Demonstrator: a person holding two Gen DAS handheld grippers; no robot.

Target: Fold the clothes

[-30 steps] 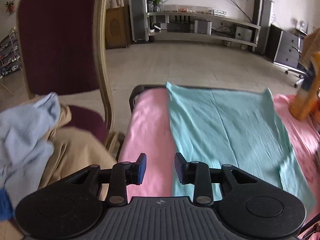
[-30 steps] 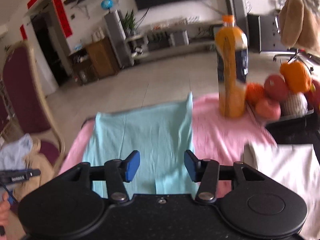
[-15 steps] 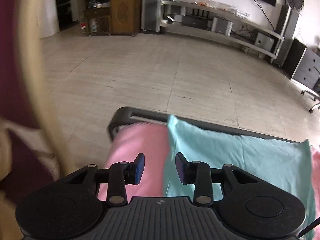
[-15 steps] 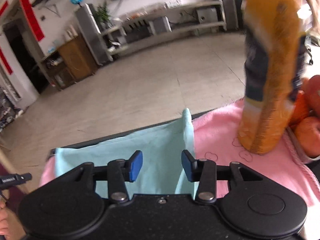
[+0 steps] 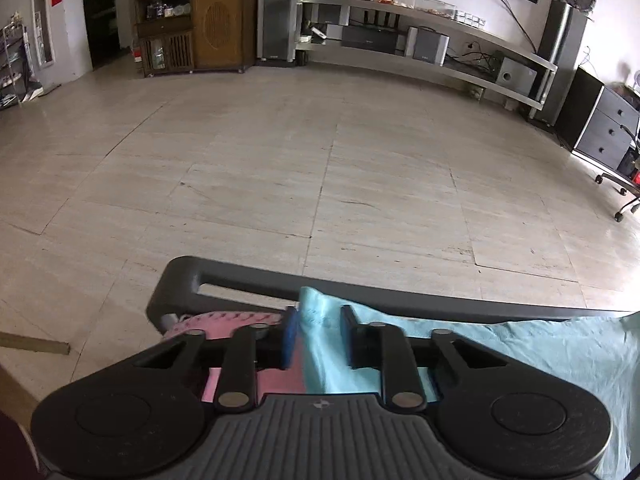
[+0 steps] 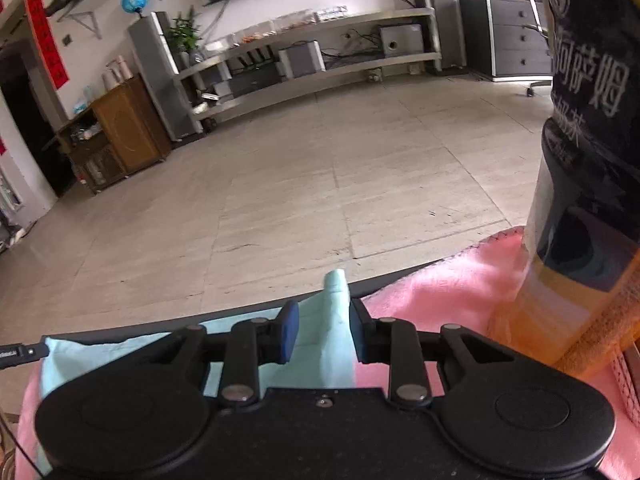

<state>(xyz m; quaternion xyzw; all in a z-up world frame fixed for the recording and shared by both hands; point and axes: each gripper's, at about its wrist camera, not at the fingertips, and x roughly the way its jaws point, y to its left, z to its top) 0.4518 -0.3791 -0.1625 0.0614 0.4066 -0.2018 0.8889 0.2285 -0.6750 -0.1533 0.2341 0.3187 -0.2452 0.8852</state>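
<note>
We have the teal cloth (image 5: 500,354) spread over the pink towel (image 5: 224,322) on the counter (image 5: 188,276), its far edge lying along the counter's far rim, and each of our claws sits at one far corner of it. Our left claw (image 5: 318,336) is released, its jaws parted with the cloth's far left corner rising between them; our right claw (image 6: 324,332) is likewise released, straddling the far right corner, which pokes up just past the jaws. Neither is gripping fabric that we can see. The step in hand looks to us like taking both far corners for a fold toward the near side. To do it well, we should sink each claw low enough that the pads catch only the teal layer and not the pink towel under it, close both at about the same time, and lift evenly so the edge stays straight between us. On the right, the orange bottle (image 6: 580,200) stands very near, so we should keep that claw's outer side from brushing it as we pull back. How the near edge lies is hidden from us.
</note>
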